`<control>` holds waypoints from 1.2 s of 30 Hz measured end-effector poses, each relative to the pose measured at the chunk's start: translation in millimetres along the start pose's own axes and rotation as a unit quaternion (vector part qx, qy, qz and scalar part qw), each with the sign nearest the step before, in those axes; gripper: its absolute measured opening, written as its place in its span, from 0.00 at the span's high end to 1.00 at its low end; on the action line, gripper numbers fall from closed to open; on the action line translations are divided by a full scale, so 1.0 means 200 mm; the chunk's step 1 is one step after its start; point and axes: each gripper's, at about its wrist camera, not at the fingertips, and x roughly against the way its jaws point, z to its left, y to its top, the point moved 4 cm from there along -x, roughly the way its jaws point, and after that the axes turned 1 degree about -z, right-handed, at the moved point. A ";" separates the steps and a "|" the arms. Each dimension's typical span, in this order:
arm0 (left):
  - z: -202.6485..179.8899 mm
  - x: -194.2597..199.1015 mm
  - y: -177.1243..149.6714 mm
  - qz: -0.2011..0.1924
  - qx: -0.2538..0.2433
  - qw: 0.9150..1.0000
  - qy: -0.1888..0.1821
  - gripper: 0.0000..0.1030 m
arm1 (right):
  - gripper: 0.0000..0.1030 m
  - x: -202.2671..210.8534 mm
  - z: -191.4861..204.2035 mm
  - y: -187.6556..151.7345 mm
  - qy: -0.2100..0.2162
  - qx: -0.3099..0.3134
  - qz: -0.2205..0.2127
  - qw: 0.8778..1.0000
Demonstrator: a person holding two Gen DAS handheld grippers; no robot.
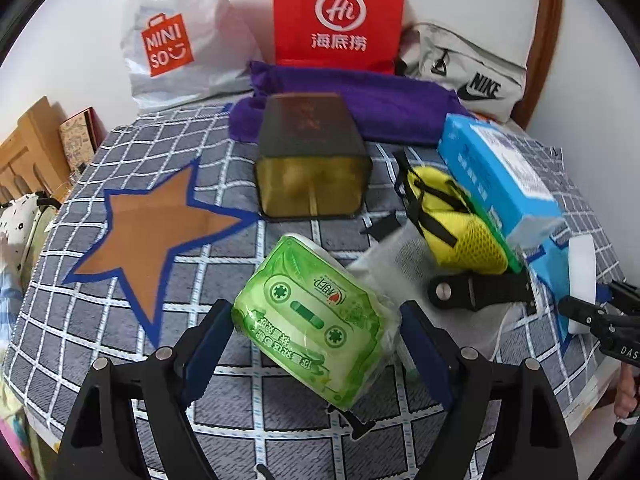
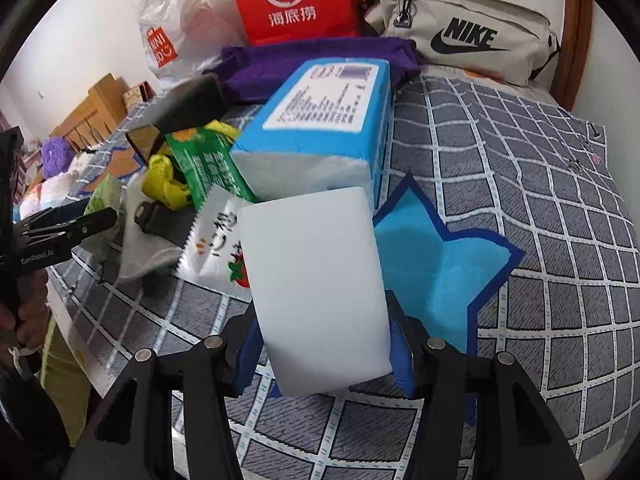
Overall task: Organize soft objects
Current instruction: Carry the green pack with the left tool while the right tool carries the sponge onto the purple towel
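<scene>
- Two grippers over the checked cloth point(image 1: 120, 320).
- Left gripper point(image 1: 316, 344): jaws wide, green tissue pack point(image 1: 312, 320) between them, right pad apart.
- Right gripper point(image 2: 324, 356): clamped on white sponge point(image 2: 316, 288).

Right gripper point(image 2: 322, 356) clamps a white sponge block point(image 2: 316, 292) between its blue pads point(image 2: 246, 354), block upright, tilted slightly left, above the grey checked bedspread point(image 2: 540, 240). Light blue star patch point(image 2: 432, 248) just right of the block. Blue tissue pack point(image 2: 320, 120) behind it, leaning on a pile: green snack packet point(image 2: 204, 164), yellow mesh item point(image 2: 160, 178), white sachet with strawberry print point(image 2: 218, 244), grey cloth point(image 2: 148, 248). Left gripper point(image 2: 86, 224) at the left edge, probably over a green pack, jaws unclear. Purple cloth point(image 2: 280, 60), red bag point(image 2: 296, 0), Nike pouch point(image 2: 468, 28) at the back
</scene>
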 end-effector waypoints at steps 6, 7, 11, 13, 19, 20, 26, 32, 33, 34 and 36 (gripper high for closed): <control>0.02 0.09 0.07 -0.013 0.012 1.000 0.003 0.19 | 0.48 0.10 0.03 0.07 0.011 0.005 -0.024 1.000; 0.02 0.10 0.09 -0.016 0.012 1.000 0.004 0.19 | 0.48 0.11 0.03 0.09 0.012 0.005 -0.027 1.000; 0.02 0.15 0.16 -0.026 0.013 1.000 0.005 0.19 | 0.48 0.16 0.05 0.17 0.013 0.008 -0.039 0.999; 0.02 0.17 0.20 -0.031 0.015 0.999 0.006 0.19 | 0.48 0.17 0.06 0.21 0.013 0.012 -0.043 0.999; 0.04 0.20 0.33 -0.039 0.022 0.999 0.012 0.19 | 0.48 0.20 0.07 0.37 0.003 0.023 -0.052 0.998; 0.05 0.21 0.36 -0.041 0.022 0.999 0.013 0.19 | 0.48 0.20 0.07 0.40 0.002 0.023 -0.053 0.998; 0.08 0.19 0.52 -0.044 0.026 0.998 0.021 0.19 | 0.47 0.23 0.07 0.62 -0.001 0.021 -0.070 0.997; 0.08 0.17 0.69 -0.051 0.026 0.998 0.023 0.19 | 0.47 0.21 0.06 0.81 -0.001 0.021 -0.079 0.997; 0.08 0.16 0.71 -0.052 0.025 0.998 0.023 0.19 | 0.47 0.20 0.06 0.83 -0.001 0.021 -0.080 0.997; 0.08 0.16 0.73 -0.053 0.025 0.998 0.024 0.19 | 0.47 0.20 0.06 0.86 -0.001 0.021 -0.081 0.996; 0.07 0.14 0.78 -0.054 0.023 0.998 0.024 0.19 | 0.47 0.18 0.05 0.91 -0.001 0.020 -0.082 0.996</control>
